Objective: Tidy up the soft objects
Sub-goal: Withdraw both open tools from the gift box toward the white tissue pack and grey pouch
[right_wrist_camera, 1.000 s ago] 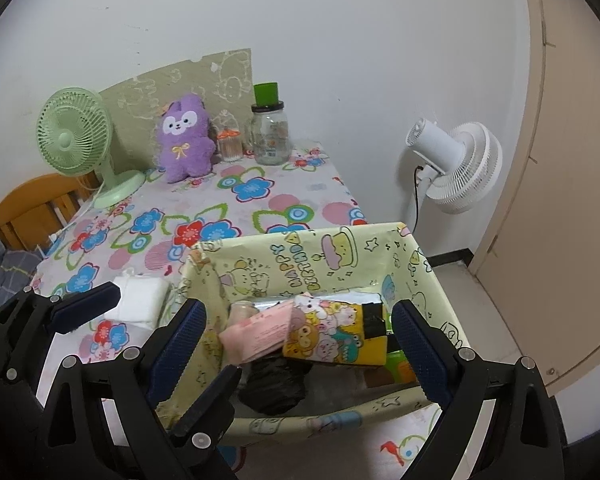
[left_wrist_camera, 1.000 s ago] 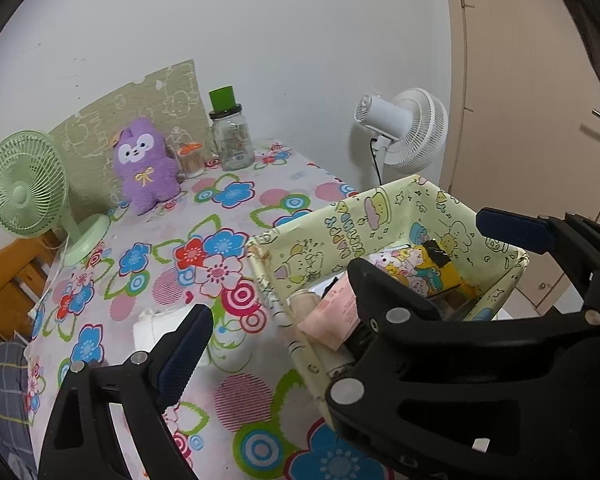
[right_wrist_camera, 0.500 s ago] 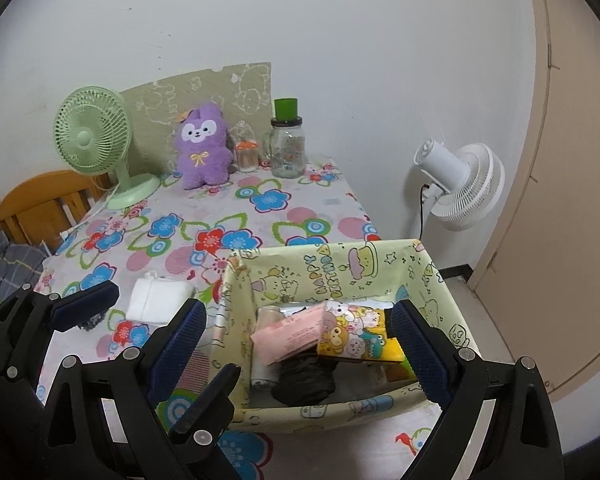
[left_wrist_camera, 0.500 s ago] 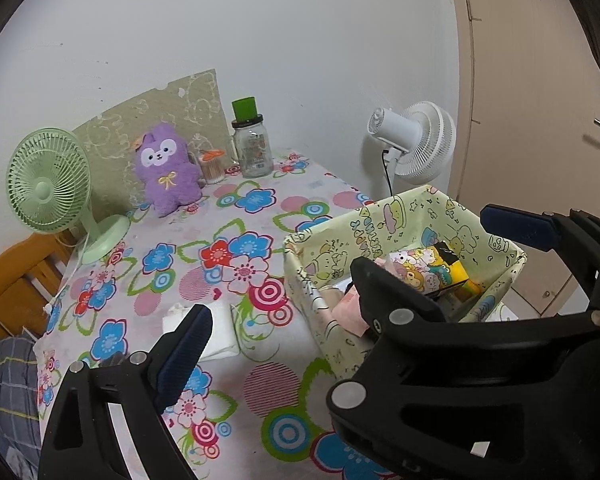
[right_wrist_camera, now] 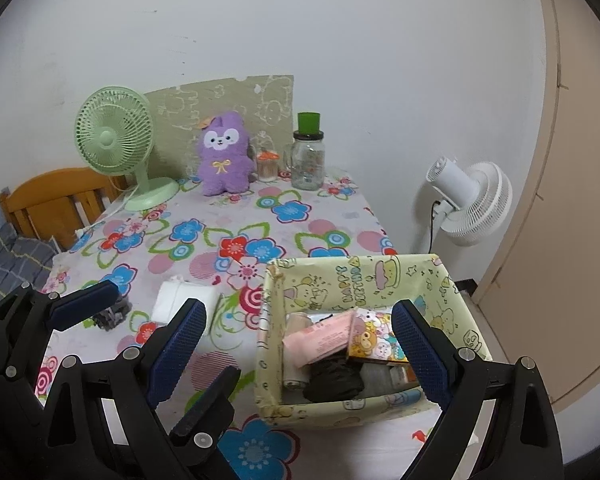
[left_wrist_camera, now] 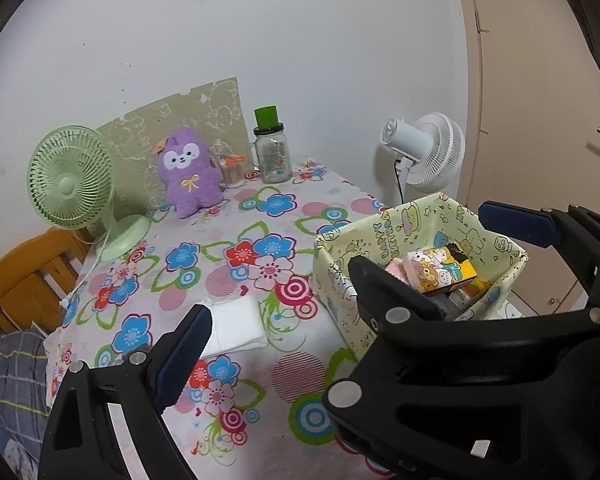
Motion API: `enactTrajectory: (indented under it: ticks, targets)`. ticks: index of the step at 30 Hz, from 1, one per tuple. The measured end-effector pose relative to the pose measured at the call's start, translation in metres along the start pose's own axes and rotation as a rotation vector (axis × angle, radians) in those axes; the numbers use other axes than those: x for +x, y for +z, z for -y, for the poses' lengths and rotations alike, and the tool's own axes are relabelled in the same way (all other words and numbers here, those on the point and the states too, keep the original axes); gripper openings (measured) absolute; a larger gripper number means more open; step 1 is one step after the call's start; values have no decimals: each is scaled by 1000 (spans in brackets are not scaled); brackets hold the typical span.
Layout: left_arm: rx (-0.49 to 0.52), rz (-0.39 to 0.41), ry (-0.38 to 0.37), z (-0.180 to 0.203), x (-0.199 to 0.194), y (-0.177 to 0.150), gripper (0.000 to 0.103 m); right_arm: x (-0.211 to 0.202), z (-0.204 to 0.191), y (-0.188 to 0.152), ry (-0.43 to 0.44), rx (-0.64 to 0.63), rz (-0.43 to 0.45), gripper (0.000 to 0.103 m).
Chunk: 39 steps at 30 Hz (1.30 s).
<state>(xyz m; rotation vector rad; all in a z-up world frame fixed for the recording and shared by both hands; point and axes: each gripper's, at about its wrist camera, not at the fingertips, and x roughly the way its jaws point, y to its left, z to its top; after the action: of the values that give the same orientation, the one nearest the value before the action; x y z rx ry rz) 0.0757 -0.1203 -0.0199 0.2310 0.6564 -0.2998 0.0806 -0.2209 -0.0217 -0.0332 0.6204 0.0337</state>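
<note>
Nearest, the left gripper and right gripper hang above the bench, both sets of ribbed blue-padded jaws spread wide apart with nothing between them. Under the right one sits a rectangular fabric bin, pale yellow with cartoon prints, holding a pink packet, a yellow cartoon box and a crumpled black cloth. Just beside the bin lies a folded white cloth, flat on the flowered tablecloth. Far back, the fluffy purple plush toy stands upright between a green mesh fan and a glass jar.
</note>
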Motion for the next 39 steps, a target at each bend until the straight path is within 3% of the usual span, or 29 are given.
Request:
enactTrajectory:
  ticks: [19, 39]
  targets:
    - [-43, 24, 46, -37, -16, -11, 95, -4, -44, 8, 46, -55, 43, 96]
    - [-111, 7, 107, -92, -4, -24, 96, 24, -96, 17, 108, -90, 13, 96]
